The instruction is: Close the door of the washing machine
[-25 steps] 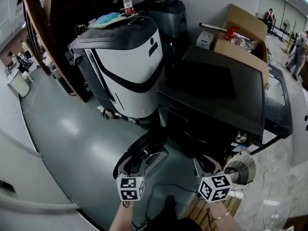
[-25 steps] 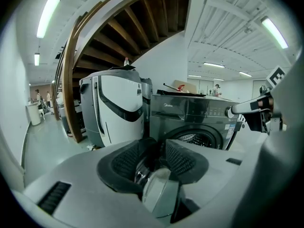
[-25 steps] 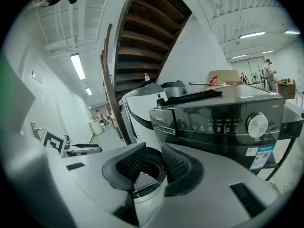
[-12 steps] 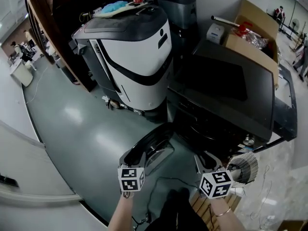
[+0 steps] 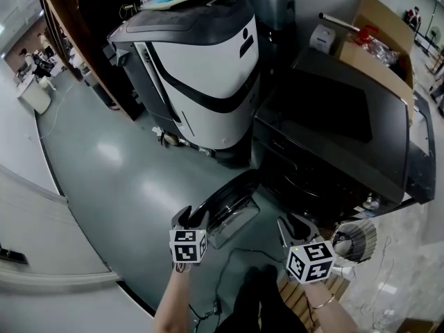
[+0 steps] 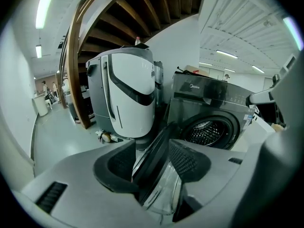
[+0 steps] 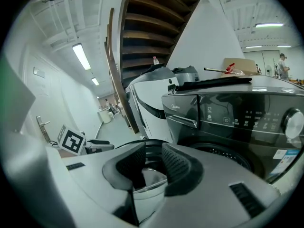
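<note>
Standing wide open, the round dark-rimmed glass door [image 5: 225, 201] of the dark grey front-loading washing machine [image 5: 333, 116] hangs out from the drum opening at lower centre of the head view. It is swung toward the lower left of the frame, over the grey-green floor [image 5: 118, 179].

Step in hand, as judged: taking position on the door's free edge ahead of the push. Closing has not yet begun.

Left hand-held gripper [image 5: 192, 218]: jaws have just been opening and stand wide apart. The door's rim lies between them, not clamped.

Right hand-held gripper [image 5: 297, 225]: jaws parted, nothing gripped. The door's glass shows beyond the gap. It is held near the machine's front, at lower right.

Next move, as judged: press the door's outer face round toward the drum opening until the latch catches.
</note>
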`<state>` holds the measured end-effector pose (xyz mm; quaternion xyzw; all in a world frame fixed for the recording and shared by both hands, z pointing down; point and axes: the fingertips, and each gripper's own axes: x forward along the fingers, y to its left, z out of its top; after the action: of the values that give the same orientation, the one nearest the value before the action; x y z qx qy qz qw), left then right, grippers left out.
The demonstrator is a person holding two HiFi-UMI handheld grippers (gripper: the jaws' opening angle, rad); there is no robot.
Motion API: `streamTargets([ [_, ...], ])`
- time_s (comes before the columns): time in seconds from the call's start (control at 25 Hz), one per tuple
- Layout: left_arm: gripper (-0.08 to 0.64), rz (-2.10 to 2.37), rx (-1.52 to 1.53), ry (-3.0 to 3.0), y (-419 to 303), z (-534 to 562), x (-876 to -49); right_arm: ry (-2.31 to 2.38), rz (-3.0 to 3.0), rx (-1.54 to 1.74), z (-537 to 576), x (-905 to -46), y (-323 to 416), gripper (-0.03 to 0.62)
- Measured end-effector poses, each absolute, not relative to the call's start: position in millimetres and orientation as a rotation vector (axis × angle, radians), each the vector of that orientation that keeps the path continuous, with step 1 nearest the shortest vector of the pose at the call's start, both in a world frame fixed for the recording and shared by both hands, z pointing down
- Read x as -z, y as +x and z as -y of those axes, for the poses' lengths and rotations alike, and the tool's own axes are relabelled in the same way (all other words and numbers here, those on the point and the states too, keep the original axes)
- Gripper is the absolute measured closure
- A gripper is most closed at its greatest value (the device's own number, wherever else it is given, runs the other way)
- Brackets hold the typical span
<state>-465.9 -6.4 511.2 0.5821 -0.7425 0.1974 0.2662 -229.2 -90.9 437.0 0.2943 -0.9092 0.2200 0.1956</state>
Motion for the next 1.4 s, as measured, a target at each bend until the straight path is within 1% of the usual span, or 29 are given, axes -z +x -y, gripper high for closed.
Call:
streamTargets([
  [0.28,0.308,1.890,-0.598,1.592,-474.7,-0.1,-537.0,0.799,2.524,-0.636,82.8,-450.4,-239.4,0.479],
  [0.68,0.302,1.766,-0.724,1.600,-466.4,-7.0,-555.8,0.809,2.490,-0.645,72.6,-460.0,-225.2,0.482],
  [0.96,0.311,1.753,-0.761,1.585,-448.9,-13.4,-555.4,0.864,2.483,-0.678,65.2,-457.6,-201.7,0.483],
  [1.24,0.325,1.706,-0.769,1.624,-416.2,-24.7,-553.3,0.921,2.463,-0.697,57.0,-455.0,-174.4,0.486],
  [1.4,0.354,1.677,-0.753,1.642,-396.1,-30.0,-553.4,0.952,2.455,-0.700,51.8,-454.8,-164.2,0.489],
])
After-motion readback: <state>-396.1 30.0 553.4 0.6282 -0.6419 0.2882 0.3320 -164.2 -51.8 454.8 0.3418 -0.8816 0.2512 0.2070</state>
